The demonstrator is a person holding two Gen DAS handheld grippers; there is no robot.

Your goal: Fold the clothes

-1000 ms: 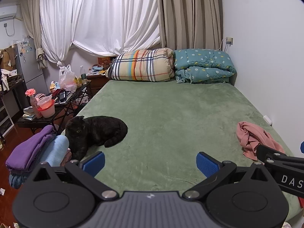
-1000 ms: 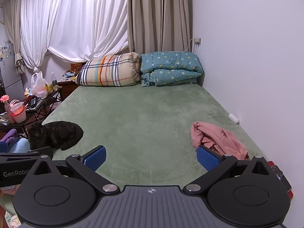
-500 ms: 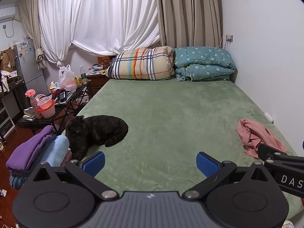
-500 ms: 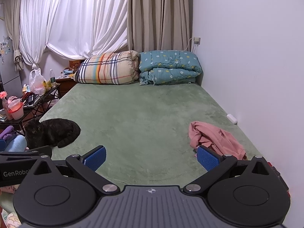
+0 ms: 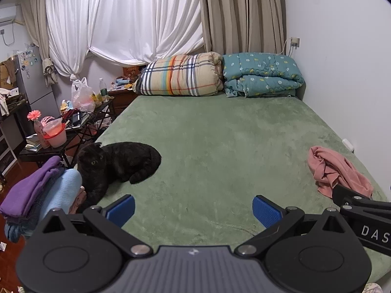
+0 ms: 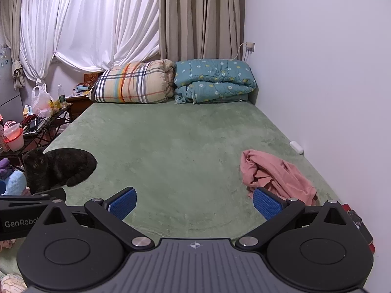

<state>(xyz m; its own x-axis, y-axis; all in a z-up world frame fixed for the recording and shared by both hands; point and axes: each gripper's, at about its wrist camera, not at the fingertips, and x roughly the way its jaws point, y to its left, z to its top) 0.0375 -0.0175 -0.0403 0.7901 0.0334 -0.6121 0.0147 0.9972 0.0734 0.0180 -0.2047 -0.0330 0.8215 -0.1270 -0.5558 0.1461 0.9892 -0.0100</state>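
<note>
A crumpled pink garment (image 5: 336, 171) (image 6: 276, 174) lies on the green bed (image 5: 220, 141) (image 6: 176, 141) near its right edge. My left gripper (image 5: 194, 210) hovers open over the bed's front part with nothing between its blue pads. My right gripper (image 6: 194, 202) is open too, its right pad just in front of the pink garment, apart from it. Folded clothes, purple and light blue (image 5: 41, 190), are stacked at the bed's front left corner.
A black cat (image 5: 117, 163) (image 6: 56, 167) lies on the bed's left side beside the stack. A plaid quilt (image 5: 180, 75) and a teal quilt (image 5: 262, 74) sit at the headboard end. A cluttered side table (image 5: 61, 131) stands left. A white wall (image 6: 330, 73) bounds the right.
Both grippers have shifted slightly, so the bed and garment sit a little differently in view. Both remain open. The cat and the pink garment have not moved.
</note>
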